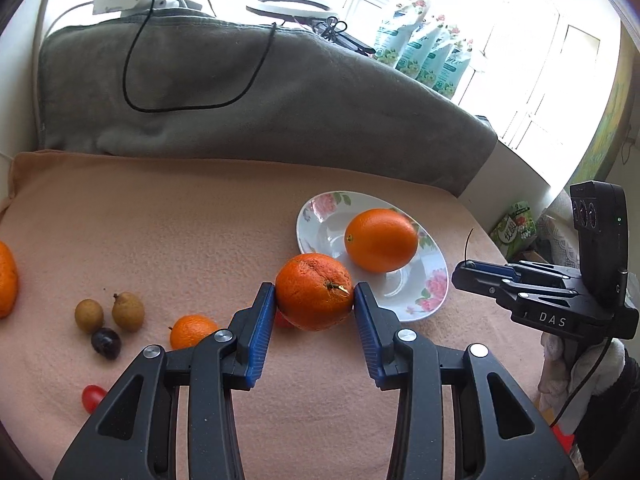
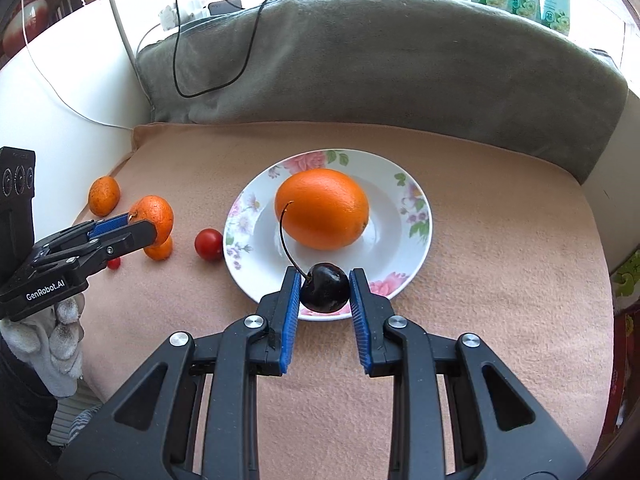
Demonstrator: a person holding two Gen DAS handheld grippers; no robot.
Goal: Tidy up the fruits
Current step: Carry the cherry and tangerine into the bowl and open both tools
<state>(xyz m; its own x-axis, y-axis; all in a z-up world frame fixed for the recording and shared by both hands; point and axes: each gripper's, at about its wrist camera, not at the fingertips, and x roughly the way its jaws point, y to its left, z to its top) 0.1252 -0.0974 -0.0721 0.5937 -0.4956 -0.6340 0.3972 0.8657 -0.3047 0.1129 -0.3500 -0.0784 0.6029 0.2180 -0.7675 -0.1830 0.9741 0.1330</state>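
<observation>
Fruits are divided between a floral plate and the peach fleece surface around it. A large smooth orange sits in the plate's white glazed well. The left tool is clamped on a rough-skinned mandarin, its ribbed blue pads pressing both sides, just beside the plate's near rim. The right tool grips a glossy dark cherry with a long curved stem, over the plate's front edge; whether it touches the rim cannot be told.

On the fleece to the left lie two tan, matte longans, touching a dark round fruit, a small mandarin, a red cherry tomato, and part of another orange at the frame edge. A larger tomato lies just beside the plate.

A grey plush blanket is draped behind the surface, with a black cable looped over it. Bright windows and green printed packets stand beyond.
</observation>
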